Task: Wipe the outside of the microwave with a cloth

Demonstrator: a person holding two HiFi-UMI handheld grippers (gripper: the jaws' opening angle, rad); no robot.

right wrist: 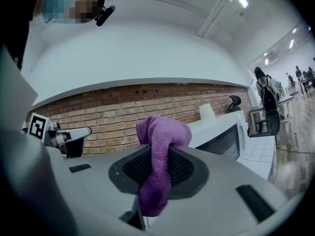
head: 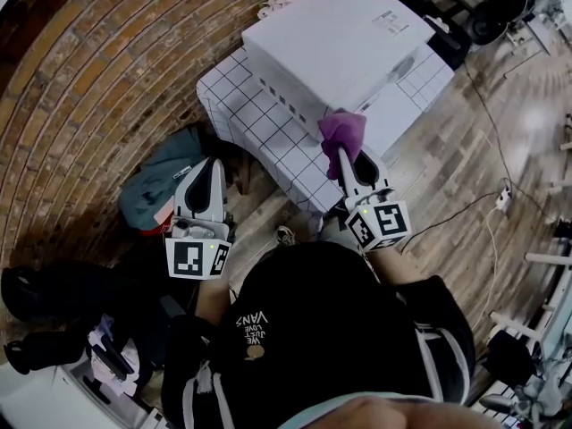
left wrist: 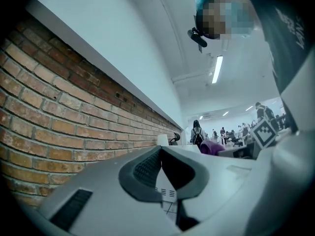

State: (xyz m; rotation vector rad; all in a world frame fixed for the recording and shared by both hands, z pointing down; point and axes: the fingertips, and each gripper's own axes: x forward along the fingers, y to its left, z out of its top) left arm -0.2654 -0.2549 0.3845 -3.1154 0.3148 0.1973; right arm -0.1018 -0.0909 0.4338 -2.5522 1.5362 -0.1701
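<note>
Your right gripper [head: 348, 156] is clamped on the purple cloth [head: 343, 132]; a bunched end sticks out past the jaw tips and the rest hangs down between the pads. In the head view the cloth sits at the near face of the white microwave [head: 344, 38], which stands on the table with the checked cover [head: 259, 123]. In the right gripper view the bunched end stands loose, with the microwave off to one side, so I judge the cloth to be just beside the casing, not pressed flat on it. Your left gripper [head: 213, 164] hangs low beside the table, well apart from the microwave, with its jaws closed at the tips and nothing between them.

As for progress, you have the cloth in hand and at the appliance, so pickup and approach are done. The casing shows no streaks or damp patches, so the pictures cannot say which faces have been wiped. Count the top, sides and front as still to do
</note>
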